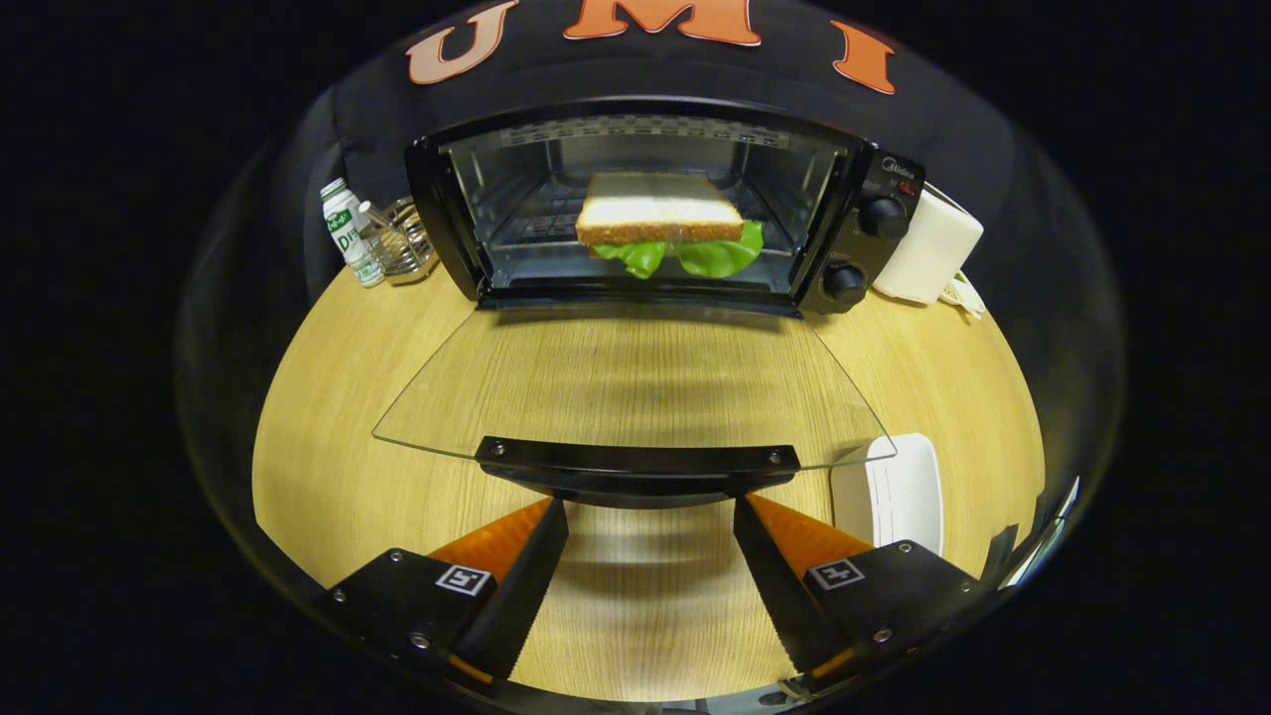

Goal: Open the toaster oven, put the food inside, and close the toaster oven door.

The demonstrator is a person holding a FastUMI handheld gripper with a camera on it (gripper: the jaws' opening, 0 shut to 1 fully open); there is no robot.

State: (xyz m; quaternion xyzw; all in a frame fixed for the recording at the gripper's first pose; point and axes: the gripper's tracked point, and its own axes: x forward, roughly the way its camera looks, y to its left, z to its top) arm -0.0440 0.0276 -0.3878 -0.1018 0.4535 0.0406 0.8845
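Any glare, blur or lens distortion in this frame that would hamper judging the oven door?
Gripper view: fisheye bows the table edge; the open glass door carries faint banded reflections; sandwich inside the toaster oven is sharp and well lit; open tongs sit just short of the door handle.

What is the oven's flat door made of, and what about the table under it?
The toaster oven door looks like clear glass: the table's grain shows right through it. Its handle, just ahead of the open gripper, looks like glossy black plastic or painted metal. The table looks like pale wood or a wood-print laminate, with fine straight grain lines.
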